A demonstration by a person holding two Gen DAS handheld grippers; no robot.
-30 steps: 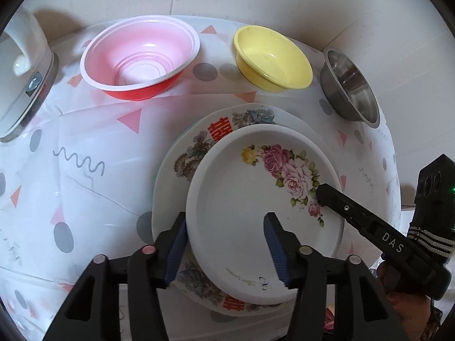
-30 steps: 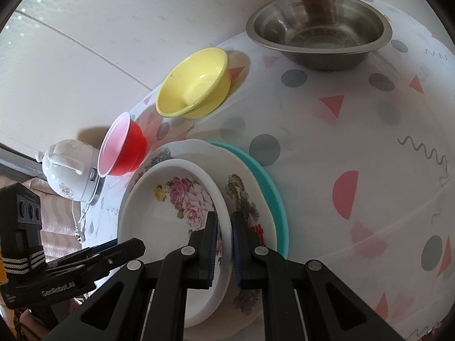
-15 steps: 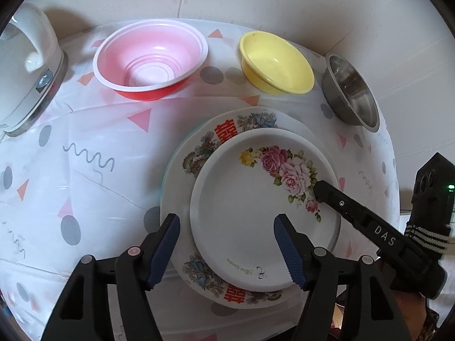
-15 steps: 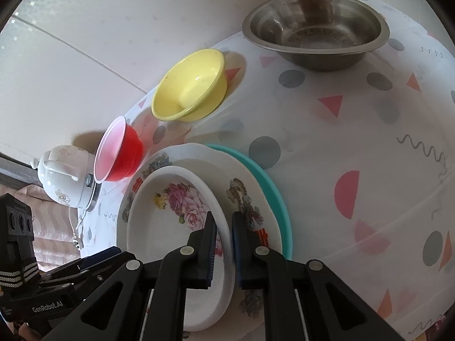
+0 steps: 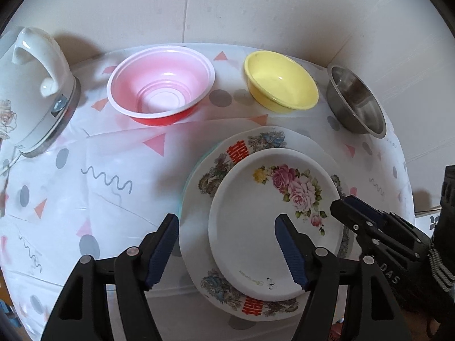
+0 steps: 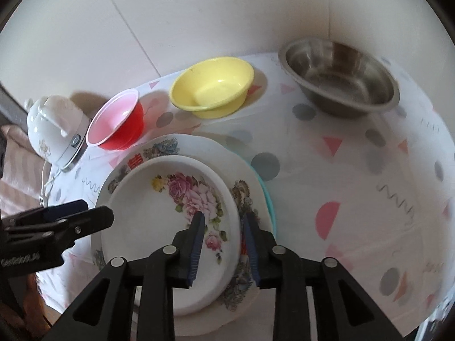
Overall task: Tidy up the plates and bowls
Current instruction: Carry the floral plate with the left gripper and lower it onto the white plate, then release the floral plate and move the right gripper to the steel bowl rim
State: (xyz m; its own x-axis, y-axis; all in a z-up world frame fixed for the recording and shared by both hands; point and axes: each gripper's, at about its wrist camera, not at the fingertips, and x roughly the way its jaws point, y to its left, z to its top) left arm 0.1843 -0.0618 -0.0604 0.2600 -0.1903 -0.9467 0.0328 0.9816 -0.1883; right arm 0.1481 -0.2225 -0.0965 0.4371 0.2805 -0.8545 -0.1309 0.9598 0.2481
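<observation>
- Right gripper (image 6: pixel 223 245): its jaws have just been opening and now stand a little apart, straddling the right rim of the rose plate (image 6: pixel 159 221). One finger sits over the inside of the plate, the other outside the rim. The pads don't look like they're pressing, so I'd call it let go.
- Left gripper (image 5: pixel 227 251): its jaws have also just been opening and are spread wide, gripping nothing. The left edge of the same plate (image 5: pixel 256 227) shows between them, but it hangs above it rather than touching.
- So the plate lies right under both sets of fingers, and the right one is much closer to its rim.
- The plate is round, so there's no long axis to line up with. It's white and shallow with pink roses, and sits flat on a bigger flowery plate (image 5: pixel 204 187) with red characters, with a teal plate (image 6: pixel 268 199) peeking out underneath. Stack looks done to me.
- Further out, along the back of the table (image 5: pixel 85 199): red bowl (image 5: pixel 160 85), yellow bowl (image 5: pixel 281 85) and steel bowl (image 5: pixel 355 102), all separate. Probably next up for nesting, and the steel one is on the right gripper's side.
</observation>
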